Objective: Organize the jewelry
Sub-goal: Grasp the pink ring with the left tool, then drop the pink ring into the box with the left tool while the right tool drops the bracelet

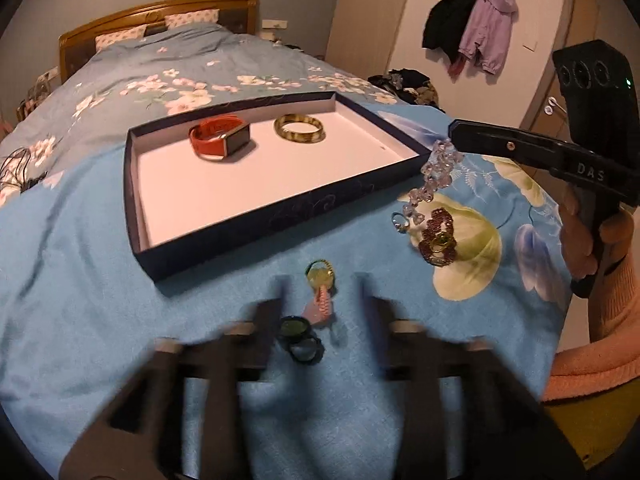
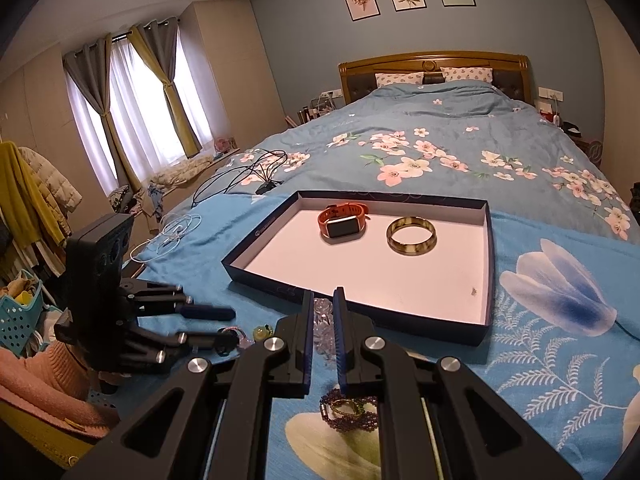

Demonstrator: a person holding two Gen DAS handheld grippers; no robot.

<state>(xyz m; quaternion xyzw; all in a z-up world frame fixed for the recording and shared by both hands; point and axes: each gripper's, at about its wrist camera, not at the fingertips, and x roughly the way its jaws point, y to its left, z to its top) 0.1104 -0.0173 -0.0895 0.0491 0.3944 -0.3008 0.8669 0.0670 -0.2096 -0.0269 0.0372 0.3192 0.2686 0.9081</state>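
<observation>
A dark blue tray (image 1: 280, 208) (image 2: 420, 326) lies on the blue bedspread and holds an orange smartwatch (image 1: 220, 138) (image 2: 342, 220) and a yellowish bangle (image 1: 300, 130) (image 2: 412, 236). My right gripper (image 1: 454, 132) (image 2: 323, 294) is shut on a clear crystal bead bracelet (image 1: 434, 176) (image 2: 324, 324), which hangs beside the tray's near right corner. A purple bead bracelet (image 1: 438, 240) (image 2: 350, 408) lies under it. My left gripper (image 1: 320, 280) (image 2: 230, 326) is open low over the spread, with a green pendant on a pink cord (image 1: 320, 280) and dark rings (image 1: 300, 340) lying between its fingers.
Black cables (image 2: 248, 172) and a white cable (image 2: 172, 232) lie on the bed left of the tray. A hand in a pink sleeve (image 1: 608, 264) holds the right gripper. Clothes hang on wall hooks (image 1: 472, 28). A blue basket (image 2: 20, 316) stands beside the bed.
</observation>
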